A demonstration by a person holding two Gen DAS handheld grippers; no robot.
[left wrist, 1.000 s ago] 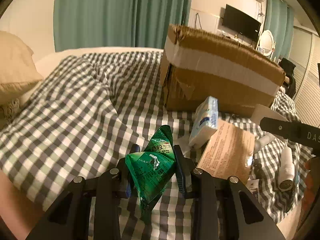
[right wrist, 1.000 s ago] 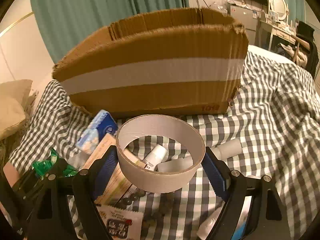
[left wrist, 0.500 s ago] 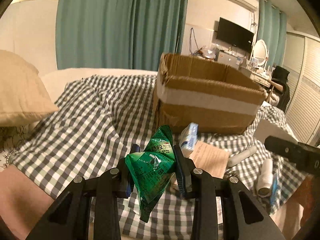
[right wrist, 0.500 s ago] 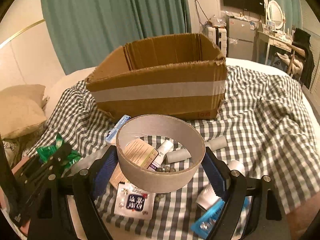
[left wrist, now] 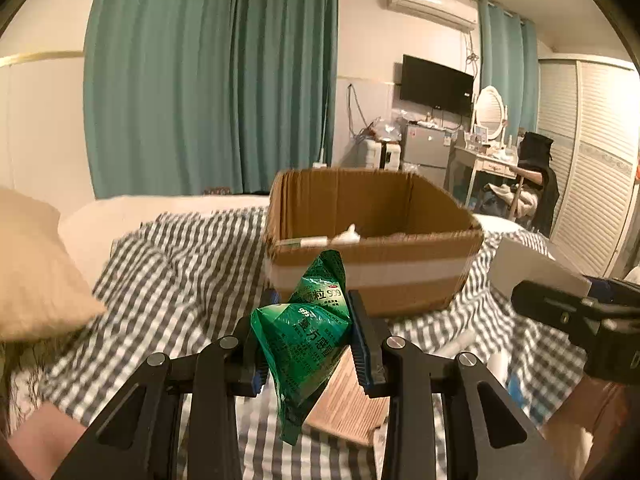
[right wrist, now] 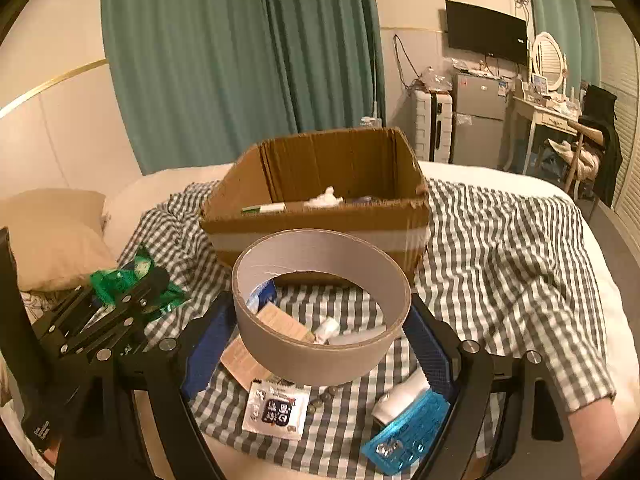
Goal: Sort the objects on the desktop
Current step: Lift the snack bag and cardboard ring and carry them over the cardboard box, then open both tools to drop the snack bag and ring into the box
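Left gripper [left wrist: 306, 336]: we had it clamped on the green packet [left wrist: 308, 344], which stuck up between the blue pads and hung below them, in the air short of the box [left wrist: 372, 280].
Right gripper [right wrist: 320, 332]: we held it spread wide but clamped across the tape ring [right wrist: 320, 308], both pads pressed on its outer wall, the ring lying flat with its hole facing up.
Box: it stood open on the checked bedspread [right wrist: 500, 248], just beyond both grippers; inside we could see a white crumpled thing [right wrist: 326, 198] and a pen-like stick [right wrist: 264, 208], so some sorting looked done.
In hand: two things were lifted and aimed at the box, neither yet over its rim, as we judged it.
Left on the bed: below the ring lay a tan leaflet [right wrist: 276, 320], a white sachet [right wrist: 276, 408], a blue blister pack [right wrist: 408, 436], a white tube [right wrist: 400, 396] and some small dark buttons [right wrist: 320, 400].
Progress: we put it around the middle; the box held little and several things still waited.
Next, in our view: carry both over the rim and let go.
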